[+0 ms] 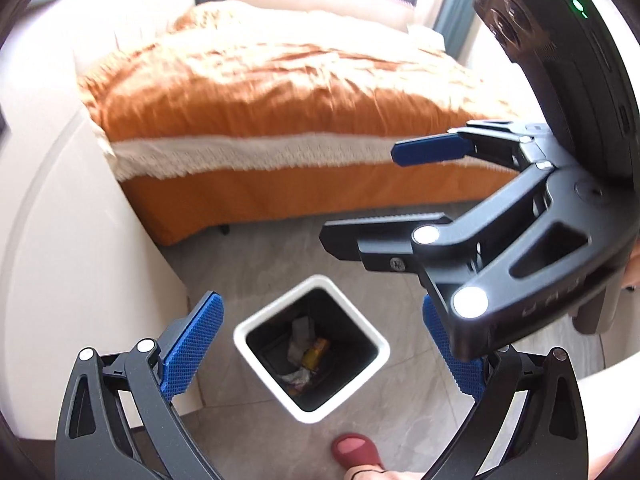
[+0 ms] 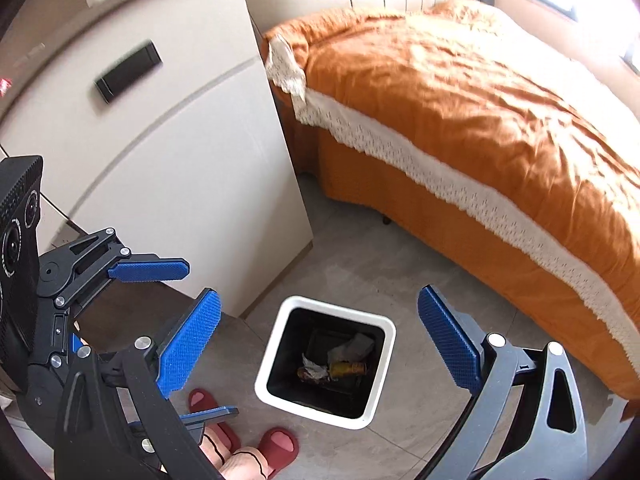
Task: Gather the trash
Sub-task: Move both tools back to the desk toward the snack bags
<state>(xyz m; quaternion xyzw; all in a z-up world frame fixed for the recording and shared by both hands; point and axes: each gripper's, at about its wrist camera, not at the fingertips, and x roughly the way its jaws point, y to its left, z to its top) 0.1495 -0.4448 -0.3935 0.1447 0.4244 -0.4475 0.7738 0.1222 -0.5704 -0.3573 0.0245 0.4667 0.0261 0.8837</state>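
Both grippers, left gripper (image 1: 320,348) and right gripper (image 2: 320,340), spread wide, empty, above white square bin (image 2: 384,330) on grey floor (image 2: 420,280) by orange bed (image 2: 460,100). Crumpled wrappers (image 2: 316,370) and yellow can (image 2: 347,368) lie inside.

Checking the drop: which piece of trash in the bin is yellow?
The small can-like piece lying on its side in the bin; the crumpled scraps beside it are grey and whitish.

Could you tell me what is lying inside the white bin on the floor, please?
Inside the white bin lie a yellow can, grey crumpled paper and a crinkled wrapper. The dark inner walls hide part of the bottom, and anything beneath the pile cannot be seen.
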